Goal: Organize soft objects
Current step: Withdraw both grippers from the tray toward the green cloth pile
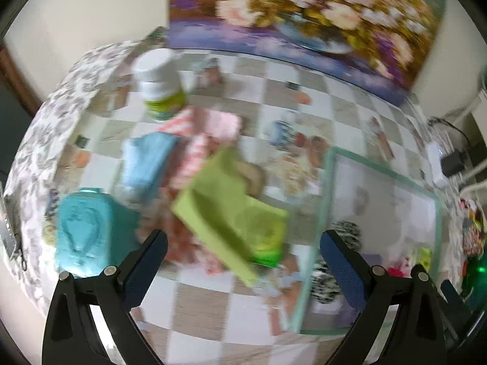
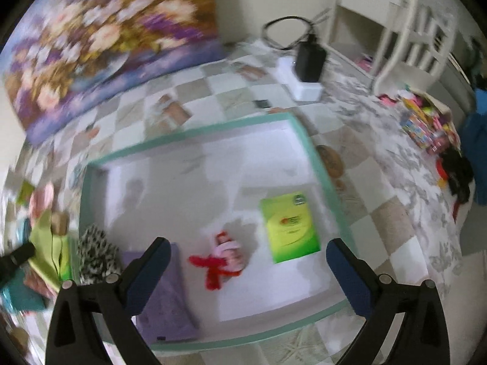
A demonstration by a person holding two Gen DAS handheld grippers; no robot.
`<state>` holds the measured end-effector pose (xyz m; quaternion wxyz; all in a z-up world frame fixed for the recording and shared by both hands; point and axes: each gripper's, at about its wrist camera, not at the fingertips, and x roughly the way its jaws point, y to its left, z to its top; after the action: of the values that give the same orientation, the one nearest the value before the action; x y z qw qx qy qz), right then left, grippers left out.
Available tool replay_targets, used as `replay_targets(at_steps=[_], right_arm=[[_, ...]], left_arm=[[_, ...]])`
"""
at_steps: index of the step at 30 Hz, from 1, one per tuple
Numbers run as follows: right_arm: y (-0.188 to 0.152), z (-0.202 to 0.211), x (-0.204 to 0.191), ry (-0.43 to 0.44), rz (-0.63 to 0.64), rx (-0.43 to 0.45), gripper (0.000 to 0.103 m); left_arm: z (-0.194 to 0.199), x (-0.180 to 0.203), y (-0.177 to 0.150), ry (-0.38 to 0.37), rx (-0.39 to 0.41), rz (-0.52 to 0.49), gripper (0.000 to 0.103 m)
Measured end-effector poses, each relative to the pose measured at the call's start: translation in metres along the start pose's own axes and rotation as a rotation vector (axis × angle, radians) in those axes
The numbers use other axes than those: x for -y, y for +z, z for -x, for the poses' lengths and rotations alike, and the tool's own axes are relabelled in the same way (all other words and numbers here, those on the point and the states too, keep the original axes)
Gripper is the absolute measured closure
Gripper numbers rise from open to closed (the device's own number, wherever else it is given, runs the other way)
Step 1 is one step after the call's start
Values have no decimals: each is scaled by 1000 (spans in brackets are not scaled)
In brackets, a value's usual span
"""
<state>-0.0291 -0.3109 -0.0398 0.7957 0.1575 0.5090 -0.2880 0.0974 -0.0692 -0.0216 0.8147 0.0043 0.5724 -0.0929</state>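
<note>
Beside the tray, green cloth lies diagonally.

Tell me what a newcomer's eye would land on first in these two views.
First, the big floral painting leaning against the wall behind the checkered table. Next, the shallow green-rimmed tray under the open right gripper, holding a red and pink soft toy, a green packet and a purple cloth. Ahead of the open left gripper lies a lime-green cloth on a heap.
</note>
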Motion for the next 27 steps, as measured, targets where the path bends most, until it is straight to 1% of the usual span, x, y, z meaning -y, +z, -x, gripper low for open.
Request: replay_targets(at_steps=[4, 7, 13, 18, 23, 27], right_arm=[[-4, 2, -18, 30, 44, -7, 0], [-7, 6, -34, 63, 78, -4, 0], [-15, 13, -73, 99, 184, 5, 0], [-19, 20, -102, 144, 234, 3, 0], [-24, 29, -135, 178, 299, 26, 0], [-28, 30, -163, 226, 351, 13, 0]], left_arm=[[2, -34, 8, 3, -3, 64, 3], [5, -59, 13, 33, 8, 108, 3], [15, -91, 16, 77, 39, 165, 3], [17, -110, 18, 66, 39, 199, 3], [14, -129, 20, 43, 34, 257, 3], [11, -143, 21, 37, 28, 285, 3]])
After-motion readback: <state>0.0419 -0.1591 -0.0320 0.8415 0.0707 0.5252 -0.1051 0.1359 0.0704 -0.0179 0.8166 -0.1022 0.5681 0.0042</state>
